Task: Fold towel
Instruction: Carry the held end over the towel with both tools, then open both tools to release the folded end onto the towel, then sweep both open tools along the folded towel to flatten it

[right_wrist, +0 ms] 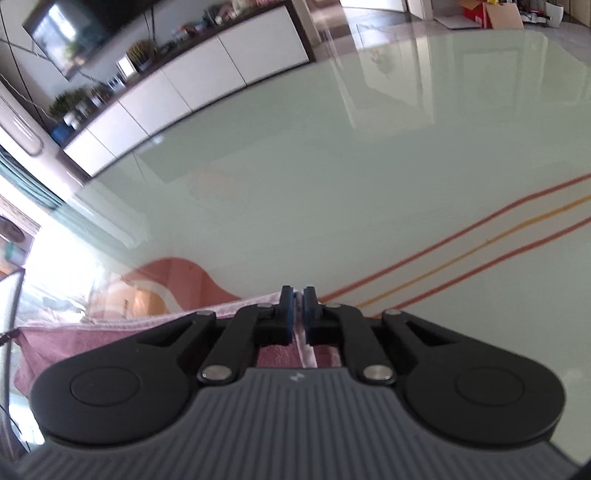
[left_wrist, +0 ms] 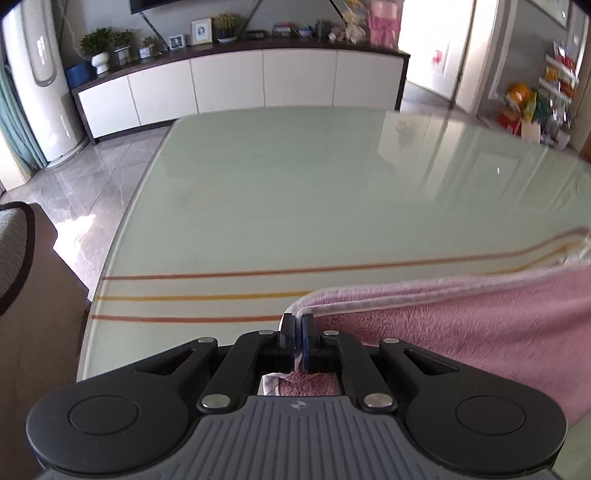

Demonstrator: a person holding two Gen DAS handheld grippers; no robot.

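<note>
While both clamp the hem | left claw (left_wrist: 299, 320), right claw (right_wrist: 298, 293) | towel (left_wrist: 461, 325) stretched between

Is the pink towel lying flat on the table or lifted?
Lifted, at least along one edge: the left gripper and right gripper each pinch the towel hem above the table. The rest is hidden.

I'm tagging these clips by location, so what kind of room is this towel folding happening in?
Most likely a home living or dining room: a glossy glass table, a long white sideboard carrying potted plants and framed photos, and a wall-mounted TV.
</note>
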